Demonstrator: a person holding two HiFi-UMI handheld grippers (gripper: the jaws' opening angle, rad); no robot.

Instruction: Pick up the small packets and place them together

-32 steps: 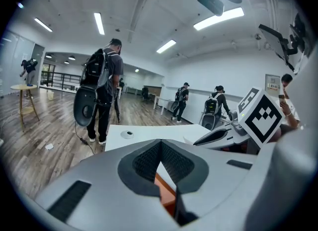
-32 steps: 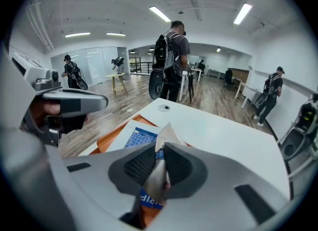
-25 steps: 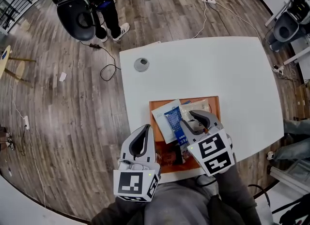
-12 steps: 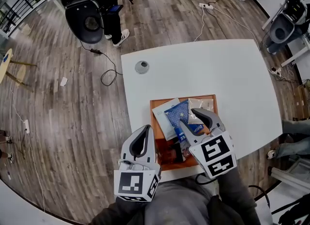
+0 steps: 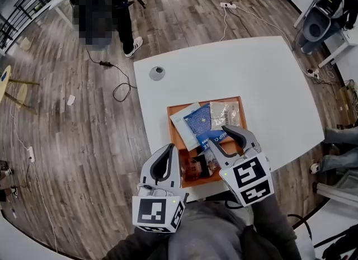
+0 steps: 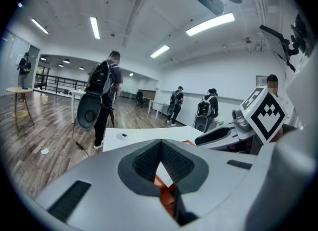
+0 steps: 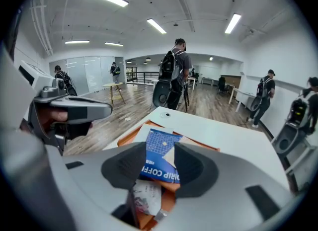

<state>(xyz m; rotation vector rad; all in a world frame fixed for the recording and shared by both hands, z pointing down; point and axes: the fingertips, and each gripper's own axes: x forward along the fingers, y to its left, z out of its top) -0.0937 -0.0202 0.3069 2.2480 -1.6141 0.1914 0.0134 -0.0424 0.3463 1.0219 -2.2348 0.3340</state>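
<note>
Head view, steeply down: white counter with an orange tray near its front edge.

Small packets, all inside the tray:
- white packet at the left
- blue packet overlapping it
- clear packet at the far right
- coffee packet just in front of the blue one
- dark packet nearest the front rim

Grey disc alone on the counter, well apart from the tray, toward the far left corner.

Left tool: closed, pad tips together, nothing gripped. Tip at the tray's left rim, body back over the counter's front edge. A sliver of tray orange visible through the slit behind the tips in the left gripper view.

Right tool: open, jaws just now opening wider, poised above the tray's middle and angled down. Coffee packet framed in the gap between the jaws in the right gripper view, lying flat on the tray, pads clear of it on both sides.

Background: wood floor, person standing beyond the counter's far left corner.
</note>
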